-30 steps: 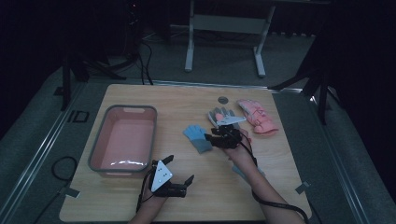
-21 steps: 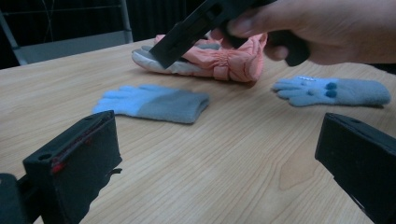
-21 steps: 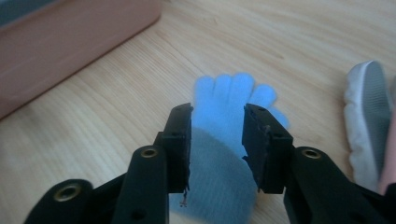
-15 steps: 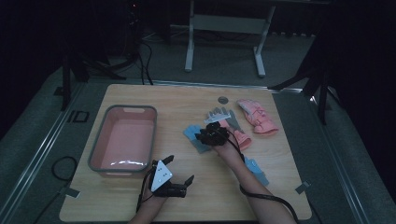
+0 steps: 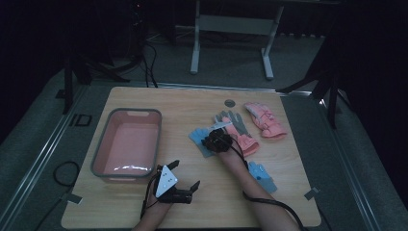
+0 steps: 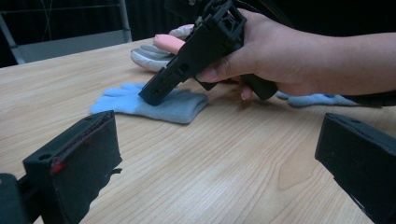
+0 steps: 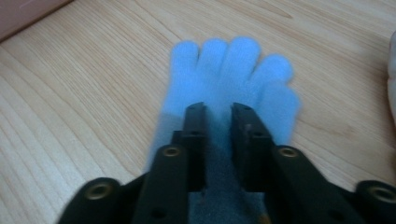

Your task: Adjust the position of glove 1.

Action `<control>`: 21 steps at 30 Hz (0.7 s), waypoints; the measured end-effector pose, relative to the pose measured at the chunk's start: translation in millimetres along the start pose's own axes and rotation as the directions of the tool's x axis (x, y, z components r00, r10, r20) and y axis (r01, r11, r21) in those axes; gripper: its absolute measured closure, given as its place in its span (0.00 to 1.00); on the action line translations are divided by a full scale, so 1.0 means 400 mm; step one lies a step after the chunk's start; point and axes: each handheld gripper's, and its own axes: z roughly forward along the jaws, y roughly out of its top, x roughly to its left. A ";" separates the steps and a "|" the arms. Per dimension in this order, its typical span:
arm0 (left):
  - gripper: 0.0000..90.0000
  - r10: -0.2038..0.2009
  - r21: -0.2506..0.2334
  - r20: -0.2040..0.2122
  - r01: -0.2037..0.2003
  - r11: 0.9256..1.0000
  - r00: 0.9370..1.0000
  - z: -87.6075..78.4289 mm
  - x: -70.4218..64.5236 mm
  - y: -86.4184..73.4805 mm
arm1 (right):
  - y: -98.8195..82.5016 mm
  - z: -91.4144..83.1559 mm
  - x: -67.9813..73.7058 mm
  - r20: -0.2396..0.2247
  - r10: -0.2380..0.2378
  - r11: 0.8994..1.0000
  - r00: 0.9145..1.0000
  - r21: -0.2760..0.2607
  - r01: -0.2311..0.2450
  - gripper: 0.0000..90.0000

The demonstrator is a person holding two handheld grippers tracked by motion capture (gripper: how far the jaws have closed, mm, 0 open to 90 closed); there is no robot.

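A light blue glove (image 5: 198, 138) lies flat near the table's middle, fingers pointing away from my right gripper (image 7: 218, 109). That gripper (image 5: 215, 140) is tilted down with its tips resting on the glove's palm (image 7: 229, 65). Its jaws have just been closing and stand a narrow gap apart, with glove fabric showing between them but not visibly pinched. The left gripper view shows the hand and black jaw (image 6: 187, 65) on the glove (image 6: 119, 100). My left gripper (image 5: 184, 174) sits wide open near the front edge, nothing between its jaws (image 6: 215, 168).
A pink tub (image 5: 134, 111) stands at the left. A grey glove (image 5: 231, 118) and two pink gloves (image 5: 264, 120) (image 5: 244, 139) lie behind the right hand. A second blue glove (image 5: 262, 175) lies by the right forearm. Cables trail from both grippers.
The right hand has moved left and down from the pink and grey gloves onto the blue glove, and its jaws have narrowed. The left gripper has stayed put.
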 end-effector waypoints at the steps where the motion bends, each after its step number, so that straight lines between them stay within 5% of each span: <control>1: 0.00 0.000 0.000 0.000 0.000 1.000 1.000 0.000 0.000 0.000 | -0.001 0.000 0.004 0.010 0.002 1.000 1.000 -0.003 -0.002 0.90; 7: 0.00 -0.008 0.000 0.002 0.008 1.000 1.000 0.000 0.002 0.000 | 0.006 -0.026 0.021 0.043 0.081 0.996 0.996 -0.031 -0.080 0.97; 15: 0.00 -0.010 -0.001 0.000 0.010 1.000 1.000 0.000 0.002 0.000 | 0.033 -0.197 0.083 0.121 0.137 0.982 0.983 -0.145 -0.119 0.98; 21: 0.00 -0.013 -0.002 -0.003 0.013 1.000 1.000 0.000 0.002 0.000 | -0.024 -0.287 0.124 0.164 0.213 0.965 0.963 -0.192 -0.181 0.98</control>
